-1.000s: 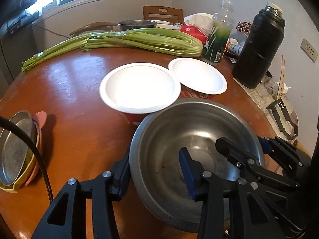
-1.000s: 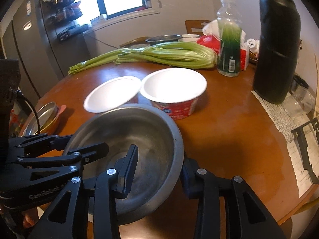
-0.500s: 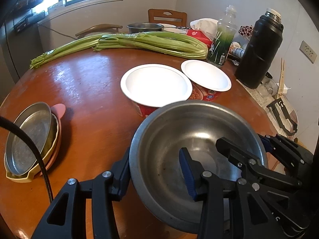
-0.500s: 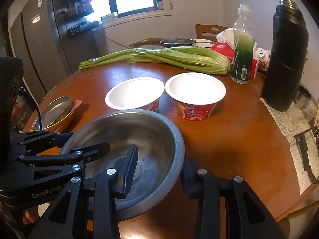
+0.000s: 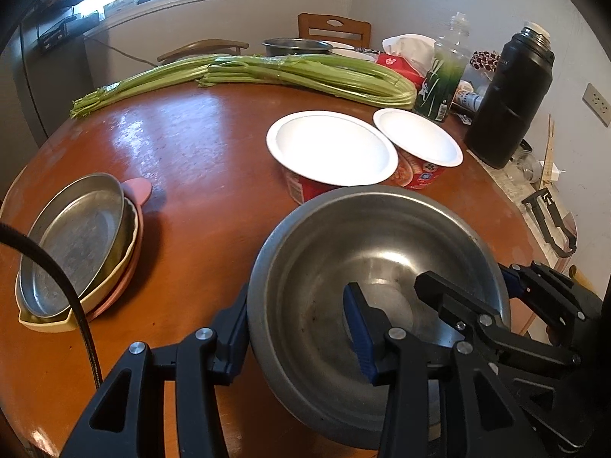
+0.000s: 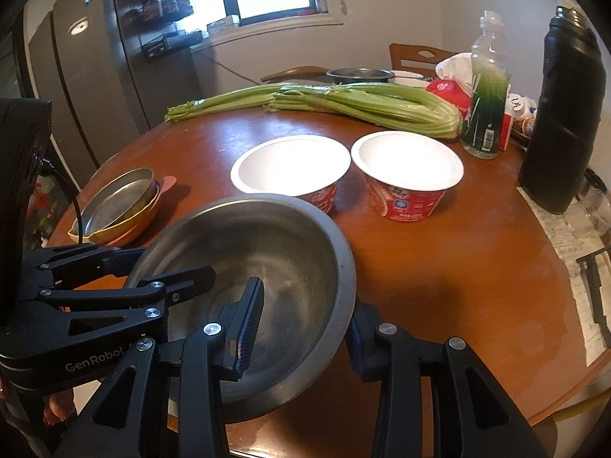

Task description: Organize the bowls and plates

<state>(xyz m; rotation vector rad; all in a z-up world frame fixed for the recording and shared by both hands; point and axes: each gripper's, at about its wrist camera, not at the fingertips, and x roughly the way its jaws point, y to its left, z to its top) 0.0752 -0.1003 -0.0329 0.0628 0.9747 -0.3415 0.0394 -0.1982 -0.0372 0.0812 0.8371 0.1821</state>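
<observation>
One round desk [image 5: 198, 145] fills the frame; celery [image 5: 267, 76] and one flask [image 5: 508, 99] sit at the top. Centre: two paper bowls [image 5: 332, 149] [image 5: 418, 141]. Left: stacked plates [image 5: 76, 252]. Bottom: one steel bowl [image 5: 382, 267], gripped by left hand-held gripper [image 5: 298, 328] and right hand-held gripper [image 6: 301, 328].

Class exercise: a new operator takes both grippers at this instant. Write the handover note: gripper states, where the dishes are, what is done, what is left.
Left gripper: shut on the steel bowl's left rim.
Right gripper: shut on the same bowl's right rim; the bowl is held between both above the table's near edge.
Two white paper bowls stand side by side mid-table.
Done: a plate stack sits at the table's left, metal plate on top.
Left, probably: set the steel bowl down and group the bowls.
</observation>
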